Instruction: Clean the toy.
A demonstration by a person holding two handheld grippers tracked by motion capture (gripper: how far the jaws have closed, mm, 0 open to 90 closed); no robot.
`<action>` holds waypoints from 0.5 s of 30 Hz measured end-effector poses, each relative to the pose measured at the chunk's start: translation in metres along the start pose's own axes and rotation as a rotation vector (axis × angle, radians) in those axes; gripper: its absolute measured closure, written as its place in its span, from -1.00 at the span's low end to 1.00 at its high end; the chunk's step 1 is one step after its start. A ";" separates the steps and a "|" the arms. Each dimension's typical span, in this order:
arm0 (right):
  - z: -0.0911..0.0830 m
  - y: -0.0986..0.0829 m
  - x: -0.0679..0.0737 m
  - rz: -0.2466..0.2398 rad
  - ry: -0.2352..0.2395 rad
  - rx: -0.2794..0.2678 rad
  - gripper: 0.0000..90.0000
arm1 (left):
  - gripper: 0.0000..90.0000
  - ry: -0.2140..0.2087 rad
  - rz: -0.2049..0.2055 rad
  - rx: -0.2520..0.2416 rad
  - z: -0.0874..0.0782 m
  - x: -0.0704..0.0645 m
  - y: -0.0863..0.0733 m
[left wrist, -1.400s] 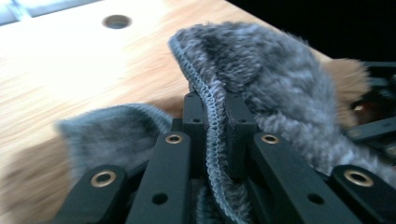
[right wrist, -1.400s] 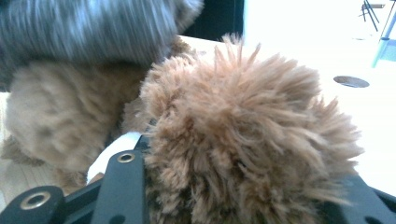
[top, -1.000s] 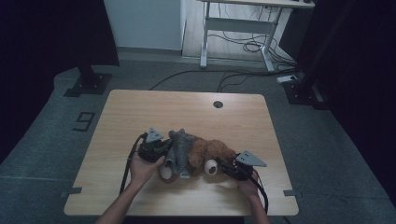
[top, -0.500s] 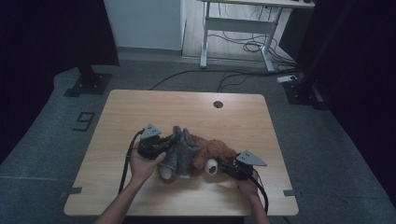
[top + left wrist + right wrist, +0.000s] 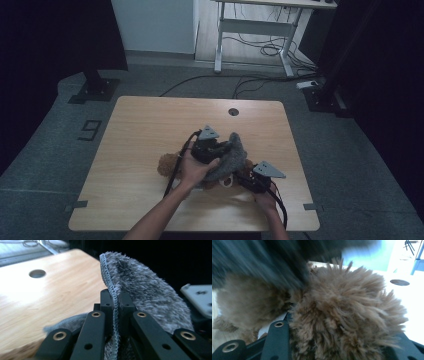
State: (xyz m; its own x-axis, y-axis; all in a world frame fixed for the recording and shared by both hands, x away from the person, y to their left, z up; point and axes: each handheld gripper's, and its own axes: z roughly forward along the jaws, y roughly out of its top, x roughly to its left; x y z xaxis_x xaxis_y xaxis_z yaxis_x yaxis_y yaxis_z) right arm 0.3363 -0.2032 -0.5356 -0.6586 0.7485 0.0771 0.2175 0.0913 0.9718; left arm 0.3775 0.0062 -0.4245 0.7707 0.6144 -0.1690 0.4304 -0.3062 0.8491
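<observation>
Presently the left gripper has its jaws clamped on the hem of the grey cloth, draped over the brown plush toy near the bench's front edge. Right gripper jaws pinch plush fur. Advise keeping the hem taut and drawing slowly.

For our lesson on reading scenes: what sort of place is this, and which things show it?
Probably a lab or recording studio: a lone wooden table on grey carpet, black curtains on both sides, cables trailing under a desk behind, and a floor marker "9".
</observation>
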 end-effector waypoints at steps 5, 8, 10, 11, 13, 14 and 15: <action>0.000 0.000 0.000 0.005 0.000 0.004 0.12 | 0.87 0.004 0.033 0.093 0.022 -0.003 -0.008; 0.000 -0.001 -0.001 0.005 -0.001 0.008 0.12 | 0.87 0.024 0.045 0.099 0.020 0.000 -0.013; 0.000 0.000 0.000 0.003 -0.003 0.007 0.12 | 0.87 0.067 0.054 0.102 0.013 0.005 -0.016; 0.000 0.000 0.000 0.003 -0.003 0.007 0.12 | 0.87 0.080 0.054 0.103 0.010 0.007 -0.017; 0.000 0.000 0.000 0.003 -0.002 0.006 0.12 | 0.87 0.098 0.023 0.092 0.000 0.018 -0.023; 0.000 0.000 0.000 0.002 -0.002 0.006 0.12 | 0.87 0.103 0.008 0.086 -0.006 0.023 -0.025; 0.000 0.000 0.000 0.003 -0.001 0.006 0.12 | 0.87 0.119 -0.003 0.077 -0.014 0.030 -0.029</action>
State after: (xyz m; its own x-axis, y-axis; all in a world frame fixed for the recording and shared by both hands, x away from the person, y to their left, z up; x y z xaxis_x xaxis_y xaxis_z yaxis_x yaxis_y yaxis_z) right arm 0.3363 -0.2033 -0.5361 -0.6569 0.7497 0.0798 0.2241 0.0931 0.9701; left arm 0.3816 0.0437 -0.4469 0.7102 0.6958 -0.1073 0.4713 -0.3566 0.8067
